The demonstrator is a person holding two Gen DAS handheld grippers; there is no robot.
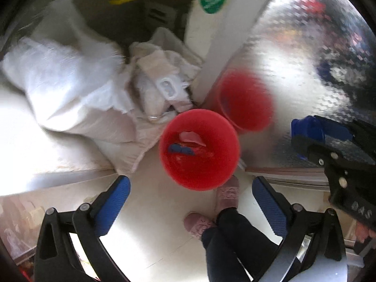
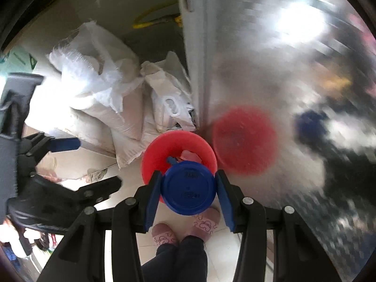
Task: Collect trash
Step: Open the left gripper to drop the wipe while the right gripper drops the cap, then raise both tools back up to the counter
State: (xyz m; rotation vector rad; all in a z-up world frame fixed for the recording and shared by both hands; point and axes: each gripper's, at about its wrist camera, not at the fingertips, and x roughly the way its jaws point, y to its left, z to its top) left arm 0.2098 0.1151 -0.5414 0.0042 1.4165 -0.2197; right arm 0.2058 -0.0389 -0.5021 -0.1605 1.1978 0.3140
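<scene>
A red bucket [image 1: 199,149] stands on the pale floor and holds a blue scrap [image 1: 181,149] and a pink scrap [image 1: 191,137]. My left gripper [image 1: 191,202] hangs above the bucket's near rim, open wide, with nothing between its blue pads [image 1: 115,202]. In the right wrist view my right gripper [image 2: 188,176] is shut on a round blue plastic cup [image 2: 188,188], bottom toward the camera, right over the red bucket [image 2: 159,150]. The left gripper [image 2: 91,164] shows open at the left there. The right gripper [image 1: 310,134] with its blue cup appears at the right edge of the left wrist view.
White woven sacks [image 1: 65,87] and a rice bag with a handle [image 1: 164,87] lie behind the bucket. A shiny embossed metal panel [image 1: 293,58] to the right mirrors the bucket. A person's pink slippers [image 1: 228,195] and dark trouser legs [image 1: 235,239] stand just in front of it.
</scene>
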